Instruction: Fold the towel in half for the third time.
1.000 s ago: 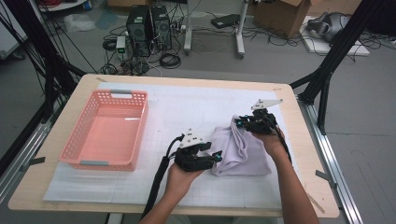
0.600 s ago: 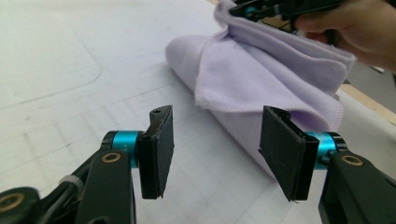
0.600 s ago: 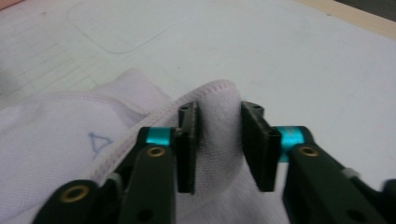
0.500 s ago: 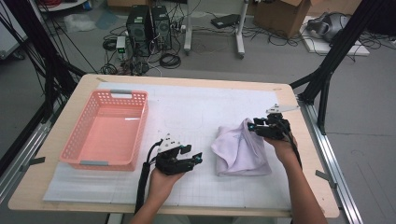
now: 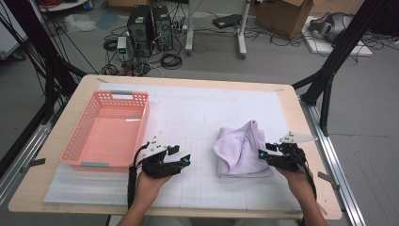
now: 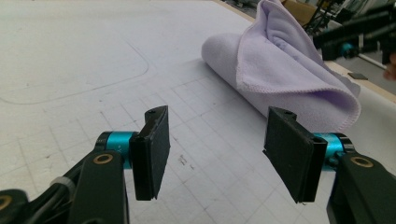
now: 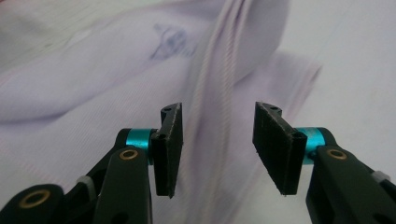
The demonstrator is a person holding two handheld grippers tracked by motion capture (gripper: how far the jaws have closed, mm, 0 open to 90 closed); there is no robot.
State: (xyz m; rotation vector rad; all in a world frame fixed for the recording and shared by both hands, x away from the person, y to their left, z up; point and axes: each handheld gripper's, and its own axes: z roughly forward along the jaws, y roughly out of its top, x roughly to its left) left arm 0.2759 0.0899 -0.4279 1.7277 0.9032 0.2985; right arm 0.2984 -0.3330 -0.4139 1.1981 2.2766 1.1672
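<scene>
The left tool (image 5: pixel 184 160) hovers low over the white gridded mat (image 5: pixel 197 183) near the front of the worktop (image 5: pixel 301 120), its jaws spread wide with nothing between them. In the left gripper view the lilac cloth (image 6: pixel 280 70) lies ahead and to the right of those jaws, well apart from them. The right tool (image 5: pixel 262 154) sits at the cloth's right edge, jaws also spread and empty; in the right gripper view the jaws (image 7: pixel 217 140) straddle a raised seam or fold ridge of the cloth (image 7: pixel 116 84) without pinching it.

The cloth (image 5: pixel 242 150) lies partly folded on the mat, right of centre, a loose flap draped over a thicker roll. The step in hand looks like taking hold of it to finish the fold or lift it. To do that well, the right tool should drop until both pads bracket the hem and close on all layers, not just the top one. The left tool should travel across and catch the nearer rolled edge, so the fabric lifts evenly and does not unroll.

Farther left, the pink basket (image 5: pixel 106 134) stands empty, a likely destination.
</scene>
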